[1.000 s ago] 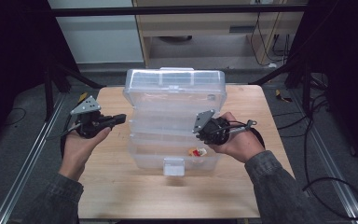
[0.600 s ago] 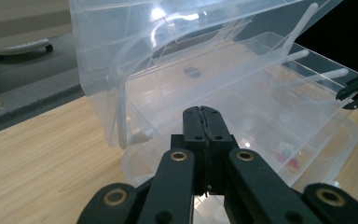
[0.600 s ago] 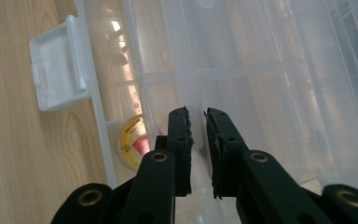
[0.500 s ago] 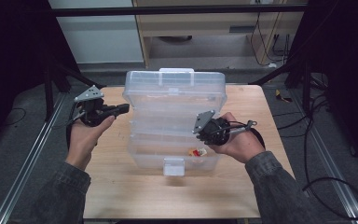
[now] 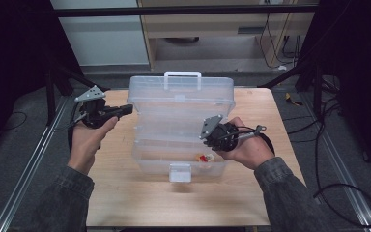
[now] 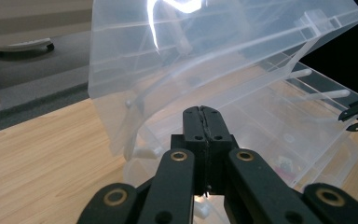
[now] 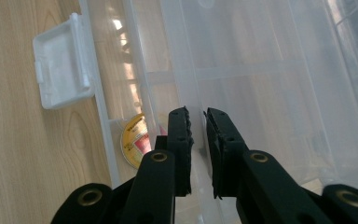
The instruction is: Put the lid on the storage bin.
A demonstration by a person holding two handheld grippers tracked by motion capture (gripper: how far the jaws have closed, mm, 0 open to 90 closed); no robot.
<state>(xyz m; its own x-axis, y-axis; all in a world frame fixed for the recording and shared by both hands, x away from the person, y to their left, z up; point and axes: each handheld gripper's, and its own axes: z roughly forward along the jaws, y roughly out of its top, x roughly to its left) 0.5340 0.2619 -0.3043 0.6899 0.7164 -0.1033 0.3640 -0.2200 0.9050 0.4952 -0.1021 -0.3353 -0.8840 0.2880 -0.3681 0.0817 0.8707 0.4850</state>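
A clear plastic box [image 5: 149,164] stands on the wooden table [image 5: 125,203], its lid [image 5: 181,101] raised steeply with the white handle [image 5: 181,75] on top. My left gripper [image 5: 128,108] is shut and empty, its tips at the lid's left edge; the left gripper view shows them [image 6: 203,114] just in front of the clear lid [image 6: 191,60]. My right gripper [image 5: 207,144] reaches into the box from the right. In the right gripper view its jaws [image 7: 198,114] stand nearly together on a clear edge of the box. A small red and yellow item [image 7: 135,137] lies inside.
The box's white latch [image 5: 179,171] hangs at its front, also in the right gripper view [image 7: 63,67]. Bare table lies in front of and left of the box. Metal frame rails [image 5: 24,174] run along both sides, and cables lie on the floor at right.
The left hand has moved away from me and toward the lid's left edge. The lid stands more upright and its handle has come into sight. The right hand has stayed put.
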